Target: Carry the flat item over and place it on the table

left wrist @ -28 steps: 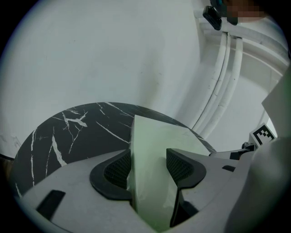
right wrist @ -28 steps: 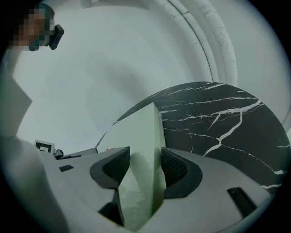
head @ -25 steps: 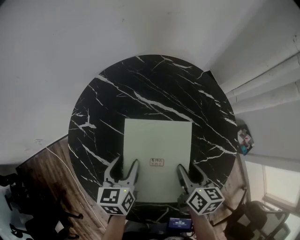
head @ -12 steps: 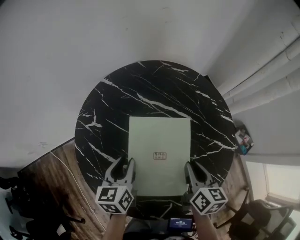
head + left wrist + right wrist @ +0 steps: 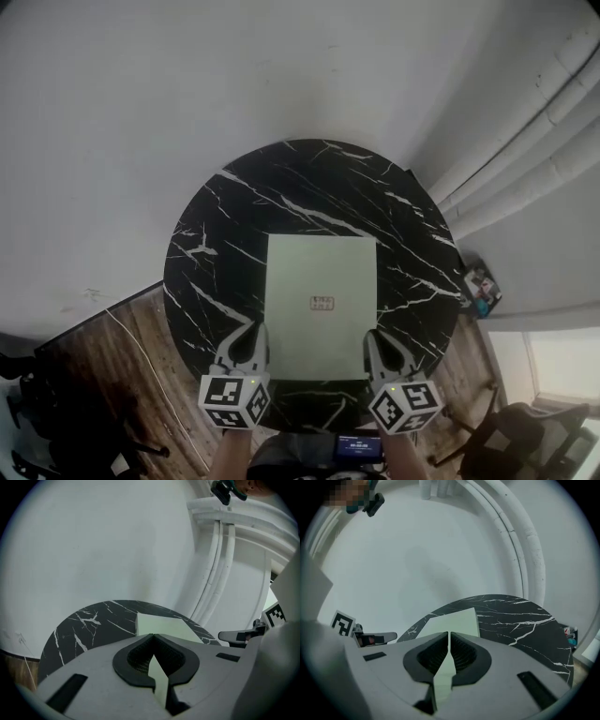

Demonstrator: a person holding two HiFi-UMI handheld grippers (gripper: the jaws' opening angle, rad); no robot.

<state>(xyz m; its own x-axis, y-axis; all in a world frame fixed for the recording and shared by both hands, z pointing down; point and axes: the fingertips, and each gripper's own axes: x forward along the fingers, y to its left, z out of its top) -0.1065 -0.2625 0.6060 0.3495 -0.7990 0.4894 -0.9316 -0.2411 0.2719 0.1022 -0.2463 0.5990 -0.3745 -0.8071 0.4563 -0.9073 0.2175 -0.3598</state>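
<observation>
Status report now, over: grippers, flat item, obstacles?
Left gripper, right gripper just closed, empty. Pale green board flat on round marble table. Nothing in the way.

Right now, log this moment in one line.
left gripper: just closed on green sheet, near-left corner | right gripper: just closed on it, near-right corner | sheet: over marble table

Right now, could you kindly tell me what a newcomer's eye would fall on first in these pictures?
The pale green flat sheet stands out first, lying on the near half of the round black marble table. Next come the left gripper and right gripper at the sheet's near corners. Their jaws have just closed, with nothing held between them.
</observation>
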